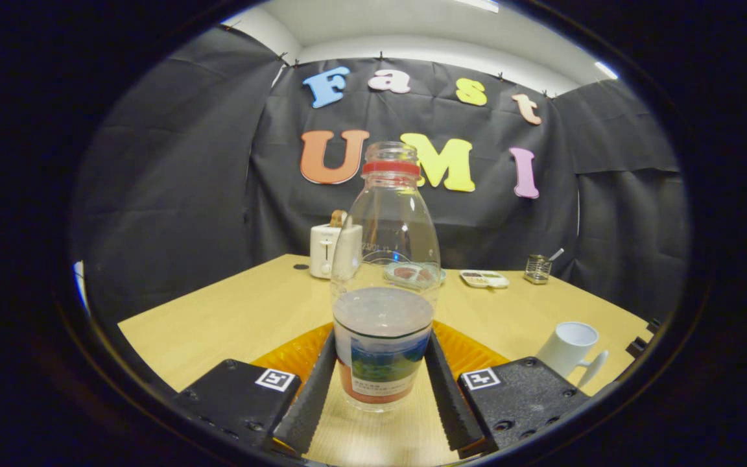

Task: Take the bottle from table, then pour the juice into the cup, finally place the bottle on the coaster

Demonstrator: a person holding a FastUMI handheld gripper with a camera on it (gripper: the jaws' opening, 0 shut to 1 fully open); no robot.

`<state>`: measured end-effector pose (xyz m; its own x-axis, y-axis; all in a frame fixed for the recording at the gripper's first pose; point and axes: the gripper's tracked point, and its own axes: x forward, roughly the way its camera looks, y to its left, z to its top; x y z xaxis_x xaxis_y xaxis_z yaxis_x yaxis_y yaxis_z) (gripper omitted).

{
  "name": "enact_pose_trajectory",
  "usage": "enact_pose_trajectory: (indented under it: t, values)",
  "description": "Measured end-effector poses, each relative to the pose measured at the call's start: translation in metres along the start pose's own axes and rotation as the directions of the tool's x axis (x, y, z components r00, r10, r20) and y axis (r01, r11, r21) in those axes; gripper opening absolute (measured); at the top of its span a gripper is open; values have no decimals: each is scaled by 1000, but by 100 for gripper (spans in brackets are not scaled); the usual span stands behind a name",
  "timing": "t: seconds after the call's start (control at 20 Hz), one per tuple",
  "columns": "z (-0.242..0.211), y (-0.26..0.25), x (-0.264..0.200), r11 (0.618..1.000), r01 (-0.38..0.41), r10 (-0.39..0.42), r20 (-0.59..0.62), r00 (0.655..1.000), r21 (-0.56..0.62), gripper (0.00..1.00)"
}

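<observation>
Gripper (380, 383) fingers closed against both sides of upright bottle (384, 285) | orange coaster (296, 353) underneath | white cup (568, 348) nearby on table (231, 311)

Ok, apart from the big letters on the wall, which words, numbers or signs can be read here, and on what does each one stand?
None can be read plainly.
Label on the bottle: small print, too blurred to read.
Raised marks on the bottle's glass: too small to read.
Square markers on the gripper: black-and-white patterns, no words.
The gripper's fingers press on the bottle from both sides.
</observation>
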<state>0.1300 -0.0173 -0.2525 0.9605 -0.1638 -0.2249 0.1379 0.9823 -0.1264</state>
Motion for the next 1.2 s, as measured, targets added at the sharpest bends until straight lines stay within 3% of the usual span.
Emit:
enact_pose_trajectory:
  t: [0.2, 0.4, 0.65, 1.05, 1.2]
  values:
    - [19, -14, -20, 994, -10, 12, -16, 1000, 113, 78]
    - [42, -34, -33, 962, -26, 22, 18, 1000, 271, 77]
    - [46, -44, -36, 903, -101, 101, 21, 995, 418, 77]
    - [40, -50, -32, 691, -184, 197, 63, 978, 700, 76]
    - [40, -55, -31, 576, -204, 214, 95, 972, 791, 76]
